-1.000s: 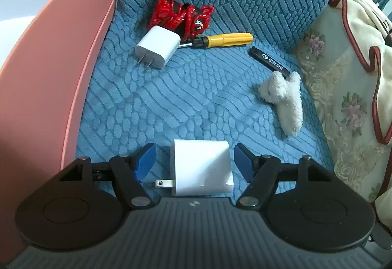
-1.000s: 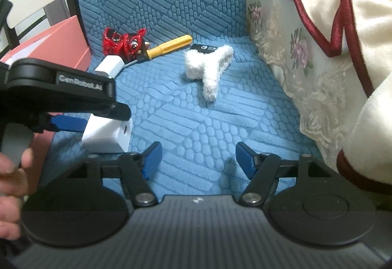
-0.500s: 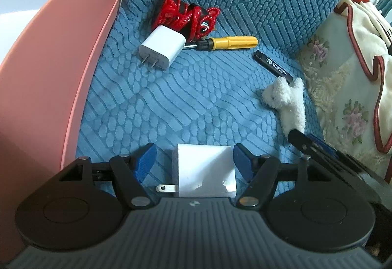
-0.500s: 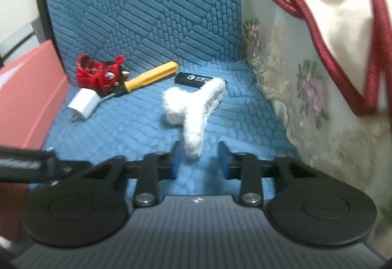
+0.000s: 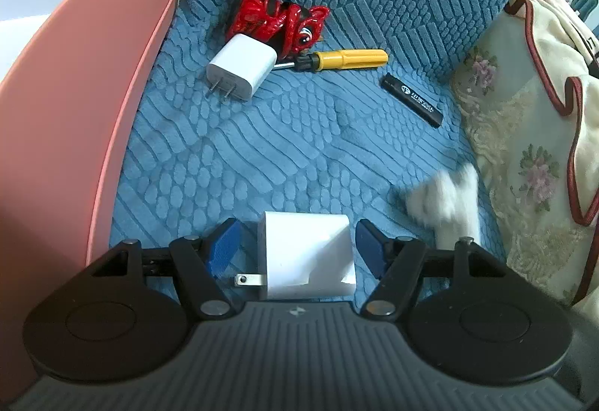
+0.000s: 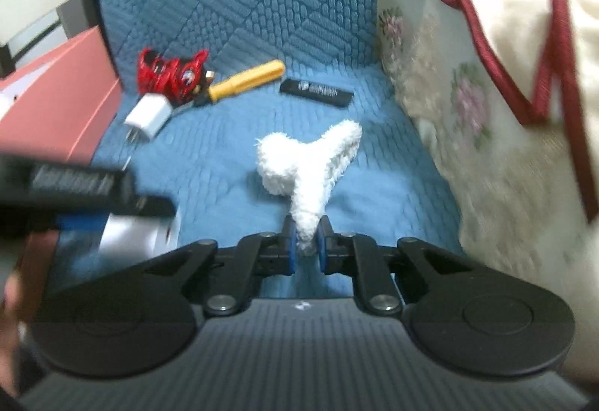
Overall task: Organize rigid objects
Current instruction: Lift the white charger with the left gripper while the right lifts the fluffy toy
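The right gripper (image 6: pixel 306 238) has just closed its jaws and now pinches the thin end of the fluffy white toy (image 6: pixel 307 167), which reaches toward 12 o'clock over the blue cushion (image 6: pixel 232 156). I think it should lift slowly, because soft fluff can slip. The left gripper (image 5: pixel 295 248) has its jaws apart around the white charger (image 5: pixel 307 253), not touching it. Squeeze its flat sides next.

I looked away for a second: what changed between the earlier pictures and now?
The right claw moved onto the white plush, its jaws just closing on its tip. The left claw stays open around the near charger; everything else lies unmoved.
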